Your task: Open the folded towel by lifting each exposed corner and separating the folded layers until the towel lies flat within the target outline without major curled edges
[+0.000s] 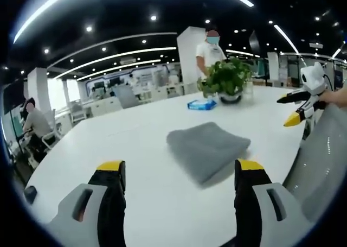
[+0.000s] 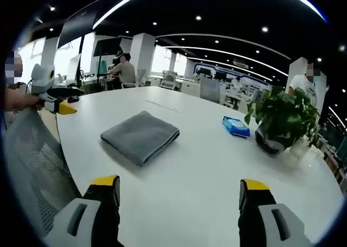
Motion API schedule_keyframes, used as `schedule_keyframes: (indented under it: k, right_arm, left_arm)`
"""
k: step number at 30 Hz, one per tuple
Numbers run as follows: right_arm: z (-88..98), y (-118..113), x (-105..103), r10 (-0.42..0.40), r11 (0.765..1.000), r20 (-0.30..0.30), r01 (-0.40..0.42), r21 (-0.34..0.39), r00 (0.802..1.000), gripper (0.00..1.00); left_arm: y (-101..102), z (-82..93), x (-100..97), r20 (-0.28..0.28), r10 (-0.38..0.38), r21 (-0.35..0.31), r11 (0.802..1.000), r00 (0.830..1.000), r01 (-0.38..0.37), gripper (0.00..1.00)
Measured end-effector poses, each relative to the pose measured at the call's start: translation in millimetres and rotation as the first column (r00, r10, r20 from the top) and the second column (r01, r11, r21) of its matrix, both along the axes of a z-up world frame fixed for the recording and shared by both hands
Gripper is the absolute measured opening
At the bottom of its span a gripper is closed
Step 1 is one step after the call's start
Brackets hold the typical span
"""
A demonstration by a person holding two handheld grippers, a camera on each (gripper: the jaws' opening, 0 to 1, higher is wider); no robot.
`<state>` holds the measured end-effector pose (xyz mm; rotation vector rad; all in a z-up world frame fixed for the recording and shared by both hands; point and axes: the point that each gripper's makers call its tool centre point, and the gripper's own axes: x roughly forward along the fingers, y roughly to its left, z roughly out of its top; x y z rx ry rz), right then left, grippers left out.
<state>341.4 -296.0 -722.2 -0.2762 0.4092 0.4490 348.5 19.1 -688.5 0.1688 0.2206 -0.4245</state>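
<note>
My left tongs (image 1: 180,173) rise from the bottom of the left gripper view, jaws spread wide with nothing between them; the lower parts are cut off by the frame edge. My right tongs (image 2: 180,188) stand the same way at the bottom of the right gripper view, wide and holding nothing. Both hover above the white counter (image 1: 135,149) without touching the towel.

The grey towel (image 1: 207,149) lies folded on the counter, centre-right of the left gripper view and just above my jaw tips. In the right gripper view the towel (image 2: 140,135) sits left of centre. Its inner layers are hidden by the fold. No target outline can be made out on the counter.

A blue packet (image 2: 236,126) lies beyond the towel; its printing is too small to read. A potted plant (image 2: 283,119) stands near it, the pot partly hidden by leaves. I find no legible writing.

My right tongs appear at the right edge of the left gripper view (image 1: 295,108), held by a hand (image 1: 336,97) cut off by the frame. A mesh chair back (image 2: 32,165) fills the lower left of the right gripper view.
</note>
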Motion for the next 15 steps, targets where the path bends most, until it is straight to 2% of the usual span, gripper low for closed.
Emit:
schedule_keyframes:
  k: [6, 9, 12, 15]
  right_arm:
    - [0.5, -5.2, 1.8, -0.027, 1.0, 0.001, 0.027, -0.001, 1.0, 0.91]
    - [-6.4, -17.3, 1.3, -0.053, 0.991, -0.01, 0.051, -0.121, 0.999, 0.87]
    - [-0.6, -14.0, 3.3, -0.054, 0.996, 0.004, 0.054, -0.064, 0.999, 0.82]
    - [0.8, -14.0, 3.5, -0.06, 0.998, 0.0, 0.06, -0.037, 0.998, 0.82]
  left_arm:
    - [-0.5, -3.8, -0.2, -0.011, -0.005, 0.026, 1.0, 1.0, 0.005, 0.82]
    - [1.1, -5.2, 0.9, -0.017, 0.0, 0.033, 0.999, 1.0, 0.0, 0.82]
    - [1.1, -6.9, 1.5, -0.027, 0.0, 0.035, 0.999, 1.0, 0.001, 0.82]
    - [3.5, -11.8, 2.2, -0.044, 0.006, 0.057, 0.998, 0.999, -0.004, 0.81]
